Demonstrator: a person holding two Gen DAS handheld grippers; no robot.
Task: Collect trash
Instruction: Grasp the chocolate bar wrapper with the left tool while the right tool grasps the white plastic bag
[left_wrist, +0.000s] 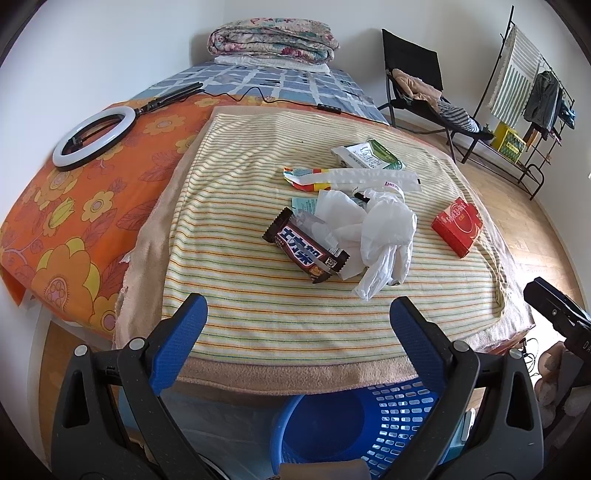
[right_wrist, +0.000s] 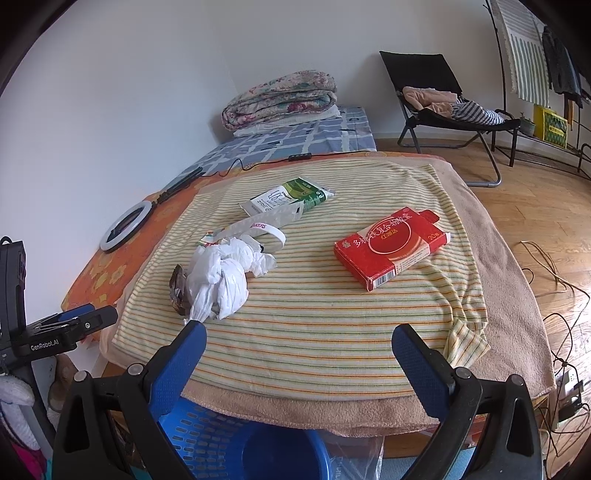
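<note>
Both hand-held grippers hang spread and empty at the near edge of the bed: my left hand-held gripper (left_wrist: 298, 314) faces the snack bar wrapper (left_wrist: 306, 245), and my right hand-held gripper (right_wrist: 299, 341) faces the red box (right_wrist: 391, 246). From the left one, the wrapper lies straight ahead and close, its long axis slanting from far-left to near-right, touching the crumpled white bag (left_wrist: 373, 236). The blue basket (left_wrist: 400, 410) sits directly below both. I judge the left nearer.
</note>
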